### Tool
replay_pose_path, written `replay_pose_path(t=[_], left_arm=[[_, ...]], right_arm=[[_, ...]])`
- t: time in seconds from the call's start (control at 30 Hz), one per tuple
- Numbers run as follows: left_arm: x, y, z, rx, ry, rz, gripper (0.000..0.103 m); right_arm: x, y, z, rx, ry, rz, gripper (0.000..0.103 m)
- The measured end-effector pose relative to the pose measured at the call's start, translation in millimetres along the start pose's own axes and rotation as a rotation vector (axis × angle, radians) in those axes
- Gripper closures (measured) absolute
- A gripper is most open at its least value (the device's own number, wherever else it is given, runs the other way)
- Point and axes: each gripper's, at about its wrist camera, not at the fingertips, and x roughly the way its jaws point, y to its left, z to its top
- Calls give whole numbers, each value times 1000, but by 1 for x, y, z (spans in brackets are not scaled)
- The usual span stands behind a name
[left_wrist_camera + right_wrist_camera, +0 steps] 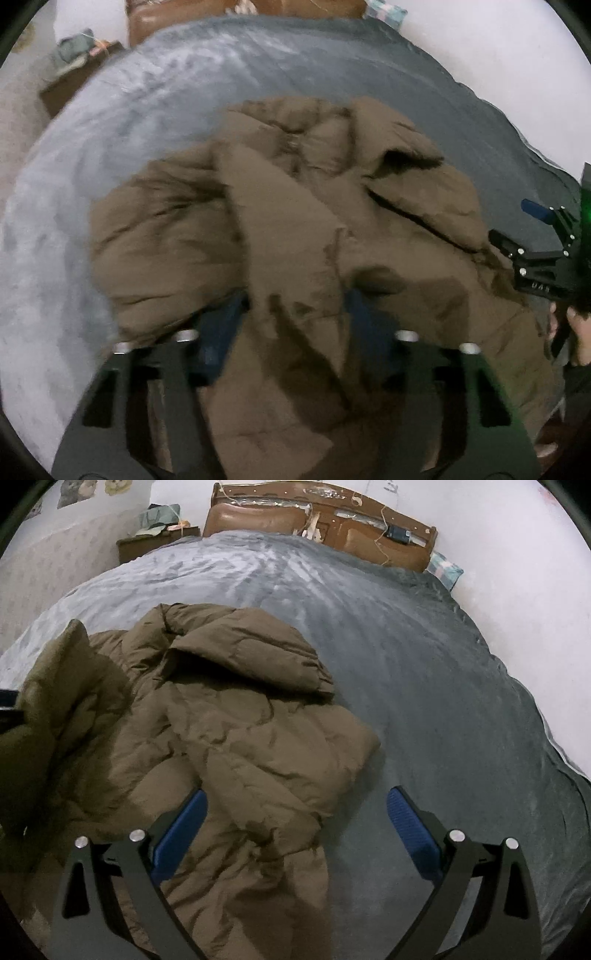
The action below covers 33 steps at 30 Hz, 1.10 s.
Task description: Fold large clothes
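A large brown puffer jacket [295,221] lies crumpled on a grey bed cover [110,155]; it also shows in the right wrist view [229,731]. My left gripper [295,306] has its blue pads on either side of a raised fold of the jacket, and the fabric fills the gap between them. My right gripper [295,819] is open and empty, low over the jacket's right edge and the bed cover [424,686]. It also shows at the right edge of the left wrist view [517,225], beside the jacket.
A brown padded headboard [317,520] stands at the far end of the bed. A dark nightstand [147,542] with piled items sits at the far left. A white wall [517,590] runs along the right side of the bed.
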Motion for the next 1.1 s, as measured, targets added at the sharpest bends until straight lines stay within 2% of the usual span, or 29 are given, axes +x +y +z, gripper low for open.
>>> replay_pose_path(t=[0.07, 0.13, 0.3, 0.43, 0.47, 0.5, 0.53, 0.57, 0.6, 0.67, 0.77, 0.83, 0.93, 1.1], left_arm=[[16, -6, 8, -3, 24, -19, 69], [31, -12, 17, 1, 36, -26, 71], [58, -21, 36, 10, 59, -29, 87], [51, -17, 55, -31, 18, -41, 90], [50, -16, 59, -30, 13, -36, 85], [51, -16, 62, -25, 16, -36, 70], [52, -17, 65, -11, 26, -35, 61], [52, -18, 65, 9, 24, -15, 31], [48, -19, 63, 33, -4, 36, 15], [42, -20, 59, 76, -30, 91, 14], [28, -5, 49, 71, -23, 59, 14], [16, 8, 43, 70, -36, 67, 14], [1, 38, 32, 63, -62, 109, 14], [-8, 97, 12, 0, -52, 155, 14]], right_arm=[[-1, -1, 0, 0, -3, 1, 5], [-2, -1, -1, -4, -8, 1, 5], [-2, -5, 0, -17, -12, -14, 5], [-4, -9, 2, -9, -15, -20, 5], [-5, -9, 4, -5, -16, -20, 5], [-6, -9, 5, -1, -17, -20, 5], [-6, -9, 7, 4, -17, -17, 5], [-8, -8, 8, 9, -16, -13, 5], [-9, -7, 9, 10, -17, -11, 5], [-12, -2, 12, 0, -19, -12, 5], [-15, 8, 14, -22, -17, -23, 5], [-18, 13, 16, -19, -15, -17, 5], [-22, 24, 21, -5, -14, 2, 5], [-27, 51, 28, 32, -6, 73, 5]])
